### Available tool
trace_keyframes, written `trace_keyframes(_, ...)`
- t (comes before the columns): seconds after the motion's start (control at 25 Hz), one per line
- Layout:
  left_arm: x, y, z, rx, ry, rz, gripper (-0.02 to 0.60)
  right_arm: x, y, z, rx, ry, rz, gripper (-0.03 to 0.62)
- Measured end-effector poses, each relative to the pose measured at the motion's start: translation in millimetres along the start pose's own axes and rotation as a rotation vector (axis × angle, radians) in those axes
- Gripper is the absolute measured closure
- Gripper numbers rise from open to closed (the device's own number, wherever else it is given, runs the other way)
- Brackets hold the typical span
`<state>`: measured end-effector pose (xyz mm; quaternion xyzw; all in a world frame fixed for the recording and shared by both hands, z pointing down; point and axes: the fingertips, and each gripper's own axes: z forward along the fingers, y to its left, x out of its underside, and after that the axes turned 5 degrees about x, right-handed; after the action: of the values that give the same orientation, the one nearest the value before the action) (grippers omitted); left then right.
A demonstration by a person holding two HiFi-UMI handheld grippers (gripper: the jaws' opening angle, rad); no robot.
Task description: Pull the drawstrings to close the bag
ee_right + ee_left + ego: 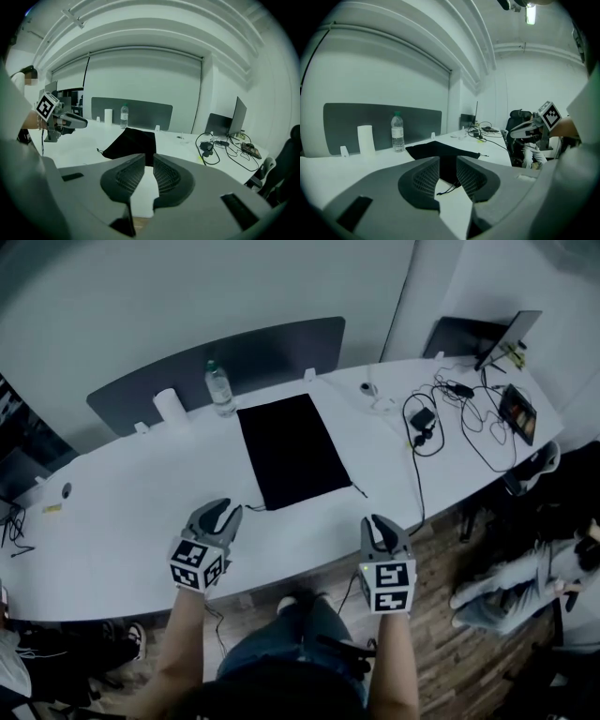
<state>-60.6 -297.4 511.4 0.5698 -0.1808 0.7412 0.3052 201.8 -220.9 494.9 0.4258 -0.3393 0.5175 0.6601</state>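
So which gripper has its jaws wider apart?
The left gripper: a clear gap shows between its jaws, with nothing held. On the right gripper, only a thin slit parts them.

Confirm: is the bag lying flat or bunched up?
Flat: the black bag lies spread as a smooth rectangle on the table, drawstrings trailing loose at its near corners.
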Motion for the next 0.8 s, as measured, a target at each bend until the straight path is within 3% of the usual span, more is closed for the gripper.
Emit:
trace_keyframes(0.08,12,2,7,0.022,0.044,0.011,0.482,8,-3,13,-0.016,0.027,0.003,0.515)
trace_keyframes(0.56,77,16,52,0.147,0.334,0.147,0.443,70,-17,96,-0.145,0.204,-0.011,0.508)
trace_keyframes(0.8,109,22,75,0.262,0.51,0.256,0.442,91,-24,126,-0.182,0.26,0.007,0.502)
